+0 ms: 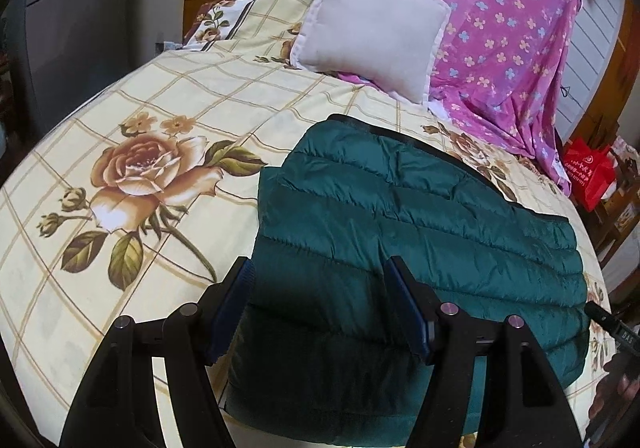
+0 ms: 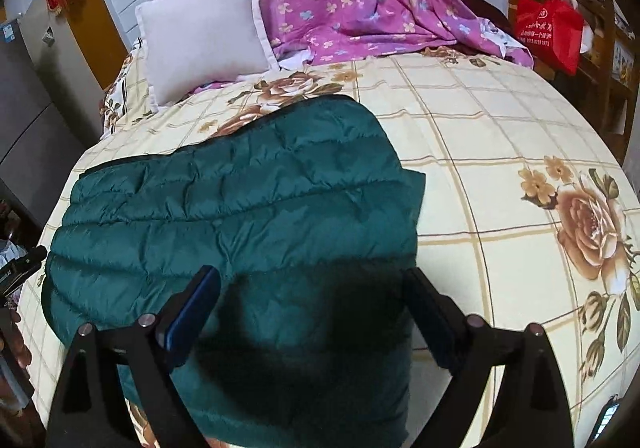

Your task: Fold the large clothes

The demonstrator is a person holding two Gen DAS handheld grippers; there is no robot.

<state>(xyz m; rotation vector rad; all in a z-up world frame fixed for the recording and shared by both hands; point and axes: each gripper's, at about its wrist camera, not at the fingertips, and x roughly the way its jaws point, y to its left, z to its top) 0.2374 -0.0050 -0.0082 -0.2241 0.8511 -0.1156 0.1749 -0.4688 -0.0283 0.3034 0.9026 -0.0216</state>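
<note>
Between the spread fingers of the left claw point(image 1: 320, 304) lies the near part of a green quilted jacket point(image 1: 420, 224), already doubled into a compact block on the bed point(image 1: 100, 288). That claw stands wide and grips nothing; its blue pads hang above the fabric, and whether they touch it I cannot tell. The right claw point(image 2: 312, 312) is likewise wide and empty, with the jacket's near right edge under it and bare floral sheet just beyond its right finger. Ahead of both claws, well apart from the jacket, a white cushion point(image 1: 372, 24) leans on a pink flowered cloth point(image 1: 500, 28).

Judging by the tidy shape, folding seems far along, perhaps at a last fold or a final smoothing. A next move would call for each claw to drop onto the near hem, pinch it, and carry it forward evenly; the slick, puffy shell may slip or spring back.
</note>
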